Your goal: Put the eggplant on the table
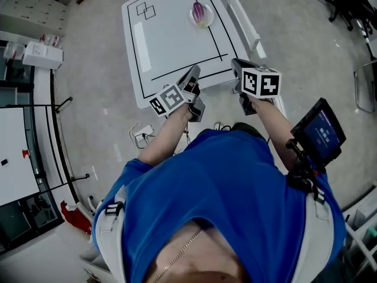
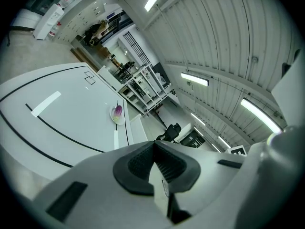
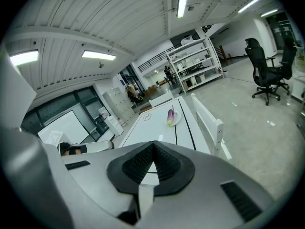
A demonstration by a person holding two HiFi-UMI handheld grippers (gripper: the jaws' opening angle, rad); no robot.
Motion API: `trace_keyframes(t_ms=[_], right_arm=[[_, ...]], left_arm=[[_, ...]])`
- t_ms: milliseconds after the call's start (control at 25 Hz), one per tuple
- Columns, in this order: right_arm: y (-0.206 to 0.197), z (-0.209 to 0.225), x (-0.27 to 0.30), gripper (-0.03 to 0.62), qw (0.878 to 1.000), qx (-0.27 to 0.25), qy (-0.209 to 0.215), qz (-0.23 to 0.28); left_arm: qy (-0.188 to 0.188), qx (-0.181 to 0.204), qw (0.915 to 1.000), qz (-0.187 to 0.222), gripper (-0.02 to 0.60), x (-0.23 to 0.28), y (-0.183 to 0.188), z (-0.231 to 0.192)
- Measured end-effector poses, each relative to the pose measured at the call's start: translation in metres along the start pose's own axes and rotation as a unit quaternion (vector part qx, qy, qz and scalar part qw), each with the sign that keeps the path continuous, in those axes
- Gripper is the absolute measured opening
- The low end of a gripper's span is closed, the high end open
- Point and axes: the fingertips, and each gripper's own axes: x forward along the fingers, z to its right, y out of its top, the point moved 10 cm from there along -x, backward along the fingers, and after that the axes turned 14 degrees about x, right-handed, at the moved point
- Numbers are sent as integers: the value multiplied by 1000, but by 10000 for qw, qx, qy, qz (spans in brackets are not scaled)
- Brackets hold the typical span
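Note:
A purple eggplant lies on a small white plate at the far right of the white table. The eggplant and its plate show small in the left gripper view, and the eggplant shows again in the right gripper view. My left gripper hovers over the table's near edge, jaws shut and empty. My right gripper is held just off the table's near right corner, also shut with nothing in it. Both stay well short of the plate.
Black lines and a pale strip mark the tabletop. A white bench runs along the table's right side. Black office chairs stand at the far right, cabinets at the left. Cables lie on the floor.

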Motion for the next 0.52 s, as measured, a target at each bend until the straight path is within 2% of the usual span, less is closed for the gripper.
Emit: trace_keyframes(t_ms=[520], right_arm=[[8,5,-2,2,9997,6,-195,120]], left_arm=[[-88,-47,9999,80,8,9,6,0]])
